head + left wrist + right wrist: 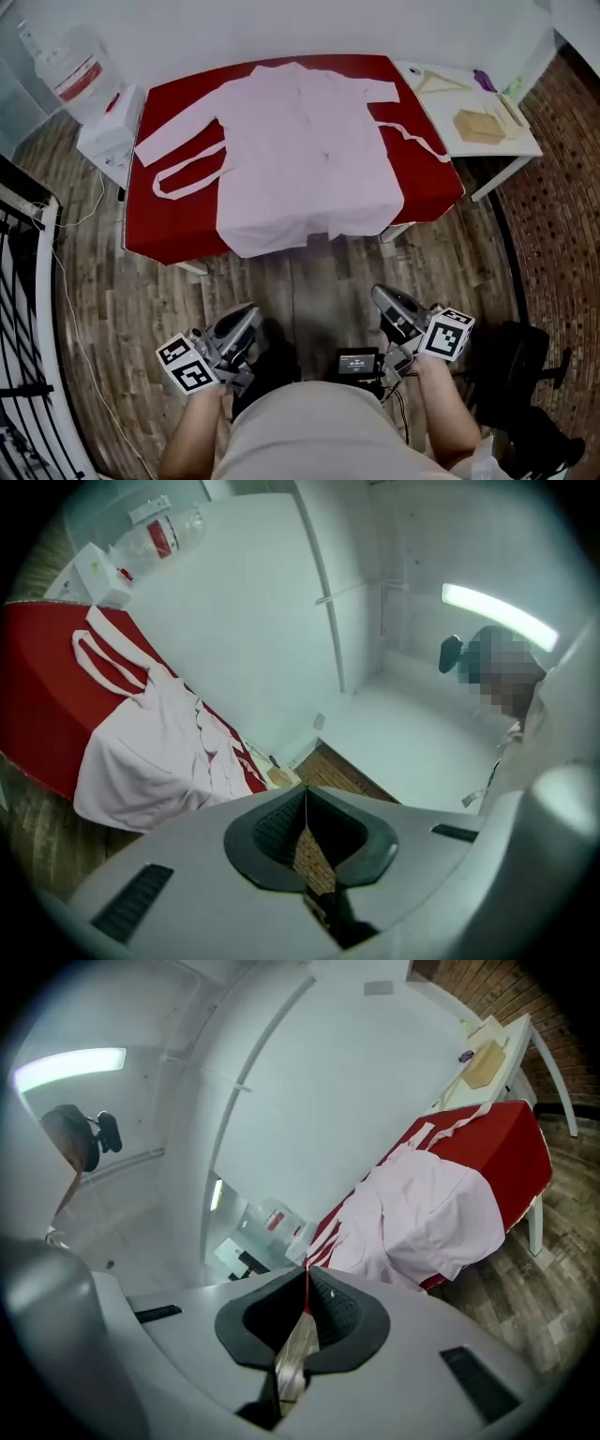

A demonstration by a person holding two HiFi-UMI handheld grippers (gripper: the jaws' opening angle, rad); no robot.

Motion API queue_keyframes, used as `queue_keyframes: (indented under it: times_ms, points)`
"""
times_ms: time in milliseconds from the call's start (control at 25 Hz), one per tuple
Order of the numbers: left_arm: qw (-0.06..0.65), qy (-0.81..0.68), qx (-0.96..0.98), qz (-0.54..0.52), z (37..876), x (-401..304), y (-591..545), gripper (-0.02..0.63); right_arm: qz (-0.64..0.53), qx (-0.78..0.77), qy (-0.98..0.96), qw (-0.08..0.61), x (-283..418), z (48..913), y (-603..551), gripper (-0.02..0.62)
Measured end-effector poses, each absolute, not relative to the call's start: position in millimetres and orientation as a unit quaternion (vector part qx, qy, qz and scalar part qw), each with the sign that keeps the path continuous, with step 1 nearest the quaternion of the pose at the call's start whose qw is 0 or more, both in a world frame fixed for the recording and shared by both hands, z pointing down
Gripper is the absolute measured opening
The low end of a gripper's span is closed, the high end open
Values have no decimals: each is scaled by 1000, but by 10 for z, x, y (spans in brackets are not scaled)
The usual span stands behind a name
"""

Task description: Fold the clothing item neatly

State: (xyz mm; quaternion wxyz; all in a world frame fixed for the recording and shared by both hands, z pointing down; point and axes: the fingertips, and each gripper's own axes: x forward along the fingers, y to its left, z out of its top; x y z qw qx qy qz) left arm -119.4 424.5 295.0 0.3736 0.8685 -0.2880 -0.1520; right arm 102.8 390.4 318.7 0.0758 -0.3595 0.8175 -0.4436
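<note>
Nothing is folded yet: the pale pink long-sleeved fabric garment (pixel 309 159) is lying spread flat across the red-covered table (pixel 178 225), its hem hanging over the near edge. The left gripper (pixel 246 321) and right gripper (pixel 382 302) are waiting well short of it, jaws pressed together, holding nothing. A loose pink strap (pixel 157 181), possibly a belt, is trailing beside the sleeve and needing tidying; a white side table (pixel 441 103) is standing at the right.

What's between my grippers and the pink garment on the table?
Head view shows only bare wooden floor there; the left gripper and right gripper are shut, empty.
</note>
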Motion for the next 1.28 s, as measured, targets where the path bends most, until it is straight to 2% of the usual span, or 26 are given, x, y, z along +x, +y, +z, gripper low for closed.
queue_keyframes:
  times_ms: [280, 640, 1280]
  points:
    - [351, -252, 893, -125, 2832, -1638, 3703, 7, -393, -439, 807, 43, 919, 3001, 3362, 15]
    - [343, -241, 898, -132, 2855, -1848, 3243, 8, -342, -509, 790, 4, 1056, 2913, 3023, 15]
    - [352, -271, 889, -110, 2965, -1485, 2408, 8, -359, -471, 806, -27, 1232, 3282, 2017, 15]
